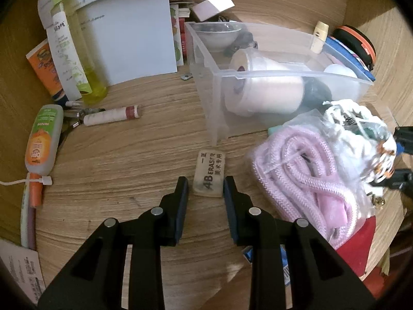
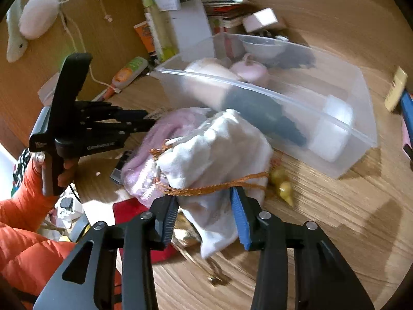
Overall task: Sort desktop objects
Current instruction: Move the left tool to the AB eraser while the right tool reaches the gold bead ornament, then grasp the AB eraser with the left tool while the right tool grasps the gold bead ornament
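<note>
A worn 4B eraser [image 1: 209, 173] lies on the wooden desk. My left gripper [image 1: 205, 185] is open, its fingertips on either side of the eraser's near end, not closed on it. A clear plastic bin [image 1: 222, 95] behind it holds a pale spool, a black object and a white bowl; it also shows in the right wrist view [image 2: 361, 129]. My right gripper [image 2: 205, 196] is open around a white drawstring pouch [image 2: 219, 149] with an orange cord. The pouch rests against a bagged pink rope [image 2: 149, 162], also in the left wrist view [image 1: 304, 173]. The left gripper [image 2: 148, 120] shows there too.
Left of the eraser lie a lip balm tube [image 1: 112, 115], an orange-and-green bottle [image 1: 42, 139], a yellow spray bottle [image 1: 82, 59] and papers [image 1: 129, 33]. A red item [image 1: 357, 245] lies under the rope bag. Small yellow pieces [image 2: 282, 184] lie near the bin.
</note>
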Motion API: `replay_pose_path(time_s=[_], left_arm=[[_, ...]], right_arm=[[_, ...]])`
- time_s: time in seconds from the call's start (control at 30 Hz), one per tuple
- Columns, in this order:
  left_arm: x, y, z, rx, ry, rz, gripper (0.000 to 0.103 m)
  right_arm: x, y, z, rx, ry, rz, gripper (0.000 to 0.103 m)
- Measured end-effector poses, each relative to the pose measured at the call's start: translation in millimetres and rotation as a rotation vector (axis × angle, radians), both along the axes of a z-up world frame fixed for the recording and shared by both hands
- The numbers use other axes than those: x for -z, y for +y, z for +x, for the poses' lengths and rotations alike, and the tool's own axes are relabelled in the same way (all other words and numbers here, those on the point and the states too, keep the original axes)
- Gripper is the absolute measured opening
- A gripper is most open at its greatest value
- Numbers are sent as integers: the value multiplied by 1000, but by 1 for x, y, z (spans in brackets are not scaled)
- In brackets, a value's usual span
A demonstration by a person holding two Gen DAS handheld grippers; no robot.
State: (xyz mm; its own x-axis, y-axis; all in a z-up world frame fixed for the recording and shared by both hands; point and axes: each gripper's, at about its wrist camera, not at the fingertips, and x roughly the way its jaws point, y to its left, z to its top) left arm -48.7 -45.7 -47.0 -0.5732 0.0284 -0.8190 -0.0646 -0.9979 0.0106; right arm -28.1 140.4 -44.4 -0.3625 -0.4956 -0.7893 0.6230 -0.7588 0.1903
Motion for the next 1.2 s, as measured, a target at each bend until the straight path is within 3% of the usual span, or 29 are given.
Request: replay_pose_path(time_s=[0.23, 0.4, 0.67, 0.77, 0.93, 1.2], left_arm=[[-1, 3, -2, 11, 11, -17, 24], [-3, 3, 2, 10, 36, -25, 24], [-12, -5, 13, 11, 42, 18, 24], [-14, -4, 17, 24, 34, -3, 24], [-13, -1, 18, 17, 24, -29, 24], [-10, 5, 17, 21, 19, -44, 27]], right_arm=[[-4, 40, -4, 81, 9, 21, 42], [-8, 55, -19, 121, 5, -18, 42], [-26, 82, -29, 82, -45, -166, 45], [-28, 84, -32, 159, 25, -99, 52], [-2, 61, -60, 214, 32, 34, 52], [15, 35, -66, 182, 32, 66, 48]])
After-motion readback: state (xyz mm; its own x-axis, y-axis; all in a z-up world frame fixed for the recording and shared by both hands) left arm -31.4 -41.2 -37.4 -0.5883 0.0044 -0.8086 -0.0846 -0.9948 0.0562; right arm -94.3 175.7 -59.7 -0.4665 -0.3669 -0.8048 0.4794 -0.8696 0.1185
